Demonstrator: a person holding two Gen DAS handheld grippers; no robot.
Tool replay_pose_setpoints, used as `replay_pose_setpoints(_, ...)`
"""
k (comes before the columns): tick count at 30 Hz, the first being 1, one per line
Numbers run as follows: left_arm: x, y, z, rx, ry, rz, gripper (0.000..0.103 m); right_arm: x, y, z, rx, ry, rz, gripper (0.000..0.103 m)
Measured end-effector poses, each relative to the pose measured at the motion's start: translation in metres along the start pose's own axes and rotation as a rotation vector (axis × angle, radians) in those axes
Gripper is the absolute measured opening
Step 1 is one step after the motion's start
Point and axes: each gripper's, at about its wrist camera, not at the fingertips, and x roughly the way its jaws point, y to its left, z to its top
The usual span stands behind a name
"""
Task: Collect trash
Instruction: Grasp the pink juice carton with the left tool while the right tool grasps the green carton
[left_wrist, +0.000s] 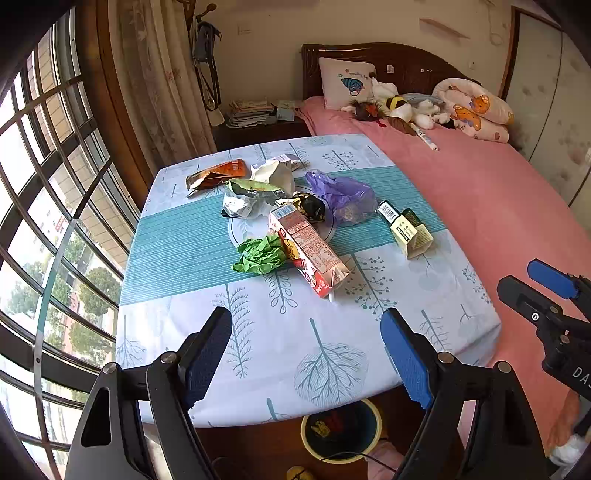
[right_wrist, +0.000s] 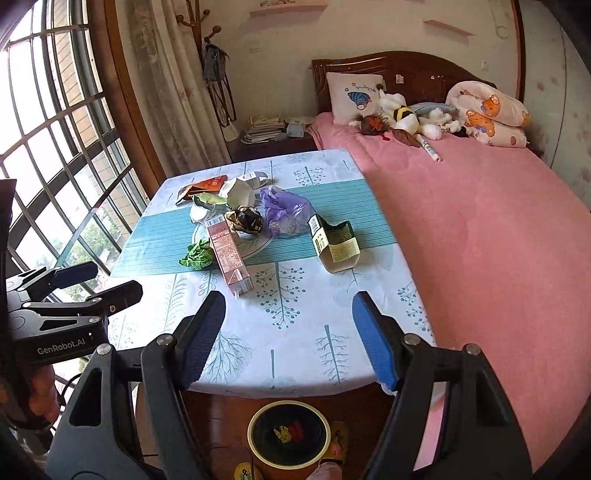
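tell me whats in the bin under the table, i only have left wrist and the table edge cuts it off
Observer: The right wrist view shows the whole bin on the floor. A yellow scrap and a red scrap lie inside it.
Operator: how does my left gripper look from outside
Observer: From the side, the left gripper is open with nothing between its fingers. It is by the window-side near corner of the table.
Operator: anything next to the bin
Observer: What looks like a yellow slipper lies close beside the bin's right side.
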Motion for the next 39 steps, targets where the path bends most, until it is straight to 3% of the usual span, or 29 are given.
replay_pose_setpoints(4, 0.031, -0.008, 0.012, -0.032, 0.034, 0.043, 0.085, 0.045, -0.024, 0.016, -0.048, 0.057, 0.073, 0.065)
replay_pose_setpoints(11, 0.101, -0.012, 0.033, -0.178, 0.149, 0.093, 0.085, 0.141, -0.054, 0.041, -0.119, 0.175, 0.116, 0.063)
replay_pose_setpoints(20, 0.181, -0.012, 0.071, -0.305, 0.215, 0.173, 0.085, 0.256, -0.054, 0.057, -0.242, 0.246, 0.076, 0.061)
replay_pose_setpoints(24, 0.217, -0.01, 0.081, -0.35, 0.25, 0.198, 0.082, 0.291, -0.052, 0.057, -0.274, 0.275, 0.071, 0.053)
replay_pose_setpoints(26, 0.231, -0.01, 0.082, -0.358, 0.264, 0.219, 0.078, 0.303, -0.05, 0.056, -0.296, 0.288, 0.066, 0.049)
replay_pose_setpoints(29, 0.249, -0.009, 0.081, -0.375, 0.294, 0.229, 0.066, 0.317, -0.049, 0.055, -0.324, 0.303, 0.058, 0.034)
replay_pose_setpoints(33, 0.264, -0.006, 0.076, -0.412, 0.332, 0.214, 0.039, 0.319, -0.049, 0.056, -0.358, 0.279, 0.069, 0.023)
replay_pose_setpoints(39, 0.256, -0.005, 0.069, -0.407, 0.313, 0.258, 0.037, 0.321, -0.057, 0.062, -0.328, 0.265, 0.096, 0.016)
